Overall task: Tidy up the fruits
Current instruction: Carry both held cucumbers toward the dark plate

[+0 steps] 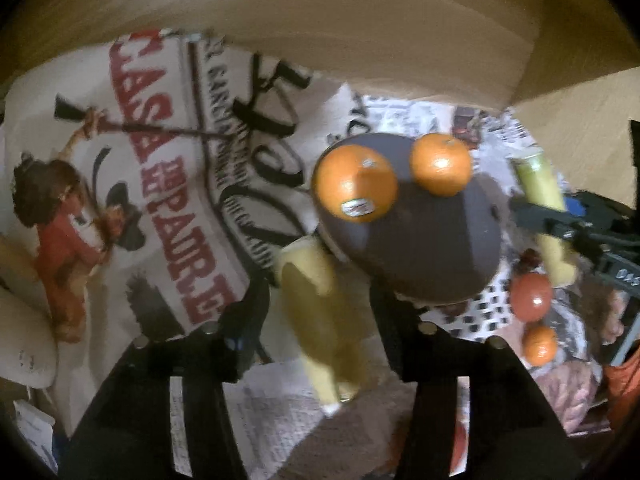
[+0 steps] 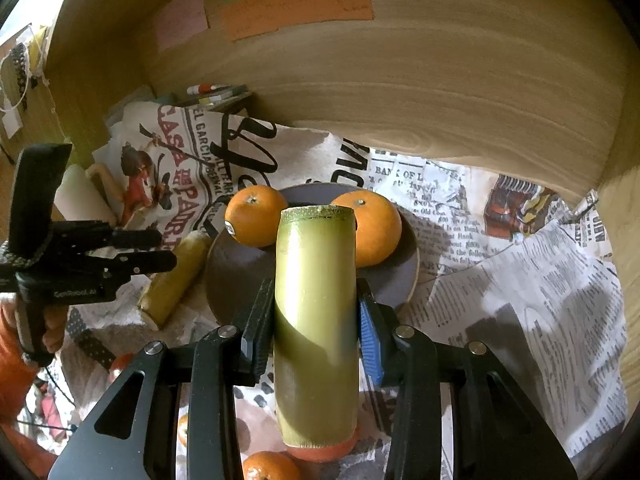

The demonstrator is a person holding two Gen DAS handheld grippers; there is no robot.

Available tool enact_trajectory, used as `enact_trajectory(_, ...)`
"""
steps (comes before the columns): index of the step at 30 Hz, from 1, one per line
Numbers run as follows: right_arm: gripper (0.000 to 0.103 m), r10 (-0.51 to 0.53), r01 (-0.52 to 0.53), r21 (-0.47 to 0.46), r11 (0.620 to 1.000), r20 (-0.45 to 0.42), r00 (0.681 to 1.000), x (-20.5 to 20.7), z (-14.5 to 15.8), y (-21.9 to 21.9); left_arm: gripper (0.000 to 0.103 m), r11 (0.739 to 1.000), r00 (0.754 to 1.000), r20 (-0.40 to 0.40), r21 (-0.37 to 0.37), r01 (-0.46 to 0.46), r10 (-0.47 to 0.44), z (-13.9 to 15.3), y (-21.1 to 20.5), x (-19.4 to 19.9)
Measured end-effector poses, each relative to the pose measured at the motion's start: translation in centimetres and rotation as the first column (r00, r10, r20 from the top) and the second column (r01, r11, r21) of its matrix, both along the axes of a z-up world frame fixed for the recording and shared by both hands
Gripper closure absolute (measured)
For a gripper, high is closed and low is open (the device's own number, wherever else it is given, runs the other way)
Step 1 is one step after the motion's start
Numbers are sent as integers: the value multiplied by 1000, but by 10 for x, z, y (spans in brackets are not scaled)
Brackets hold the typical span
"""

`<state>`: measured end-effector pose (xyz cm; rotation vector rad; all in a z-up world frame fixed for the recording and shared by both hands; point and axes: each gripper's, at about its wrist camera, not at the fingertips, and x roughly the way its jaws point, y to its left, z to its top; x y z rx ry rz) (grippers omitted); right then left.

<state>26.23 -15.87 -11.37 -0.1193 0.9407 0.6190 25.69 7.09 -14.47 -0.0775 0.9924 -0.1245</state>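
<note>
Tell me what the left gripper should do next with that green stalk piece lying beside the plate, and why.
Probably close the left gripper on the stalk piece and lift it. Its jaws stand open around that piece, which lies on the newspaper against the grey plate. Two oranges already sit on the plate, and the right gripper is clamped on a second stalk piece.

We read red letters "CASA" on the printed cloth (image 2: 176, 168) left of the grey plate (image 2: 240, 264). Right of the plate, the newspaper (image 2: 420, 188) shows "BANK OF". Left of the plate, the black gripper (image 2: 160, 250) carries small white "GenRobot.AI" lettering.
</note>
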Motion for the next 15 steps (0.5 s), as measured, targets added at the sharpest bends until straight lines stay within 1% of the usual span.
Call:
enact_trajectory(1,68,-2,2,-1,1000,-1,1000,0,0,-1,50,1000,1000,-22,-9,-5,5,-6,3,2)
enact_trajectory(3,68,-5,5,-2,1000,-2,1000,1,-1,-2,46,999,998,-55,-50,-4,1,-17,7,6)
enact_trajectory(4,68,-9,9,-2,1000,-2,1000,1,-1,-3,46,998,997,-71,-66,2,-6,-22,7,8)
enact_trajectory(5,68,-10,10,-2,1000,-2,1000,2,-1,-3,46,998,997,-82,-66,4,-10,-26,6,10)
enact_trajectory(7,68,-13,13,-1,1000,-1,1000,2,-1,-4,49,999,995,-96,-48,14,-19,-36,2,16)
enact_trajectory(8,68,-14,14,1,1000,0,1000,2,0,-3,52,1000,996,-91,-26,14,-16,-39,0,18)
enact_trajectory(10,68,-13,13,1,1000,1,1000,2,0,-3,56,999,998,-61,49,11,-8,-40,-7,20)
enact_trajectory(11,68,-9,9,1,1000,2,1000,2,0,-2,56,998,999,-52,65,8,-4,-41,-10,21)
enact_trajectory(13,68,-6,6,-2,1000,2,1000,1,-1,-1,60,997,999,-41,78,10,-7,-41,-11,22)
enact_trajectory(15,68,-2,2,-3,1000,5,1000,1,0,0,64,997,999,-46,71,-5,8,-40,-7,23)
